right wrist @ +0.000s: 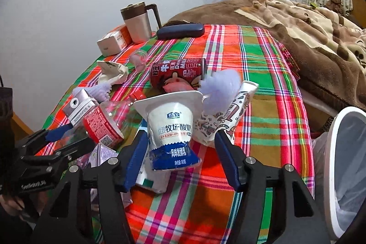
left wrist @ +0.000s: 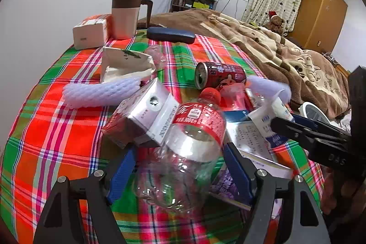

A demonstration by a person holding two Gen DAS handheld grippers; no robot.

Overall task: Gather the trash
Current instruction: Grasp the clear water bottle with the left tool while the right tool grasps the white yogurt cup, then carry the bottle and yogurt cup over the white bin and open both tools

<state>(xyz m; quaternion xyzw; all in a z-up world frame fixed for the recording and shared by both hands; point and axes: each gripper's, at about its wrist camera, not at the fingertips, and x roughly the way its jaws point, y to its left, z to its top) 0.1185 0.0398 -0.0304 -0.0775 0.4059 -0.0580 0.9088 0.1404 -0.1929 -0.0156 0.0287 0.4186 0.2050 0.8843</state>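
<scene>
A clear plastic bottle (left wrist: 194, 129) with a red label and cap lies on the plaid tablecloth (left wrist: 57, 129). My left gripper (left wrist: 180, 148) is open, its blue pads on either side of the bottle's lower half with gaps showing. An upturned white yogurt cup (right wrist: 171, 127) with a blue base stands between the pads of my right gripper (right wrist: 180, 134), which is open; the right pad is clear of the cup. Around them lie a red can (right wrist: 178, 74), a milk carton (left wrist: 146, 116), white foam netting (left wrist: 100, 93) and a doodled paper cup (right wrist: 228, 111).
A white-rimmed bin (right wrist: 338, 152) with a liner stands off the table's right edge. At the far end are a mug (left wrist: 125, 15), a small box (left wrist: 90, 34) and a dark glasses case (left wrist: 170, 34). A bed with a brown blanket (right wrist: 320, 26) lies beyond.
</scene>
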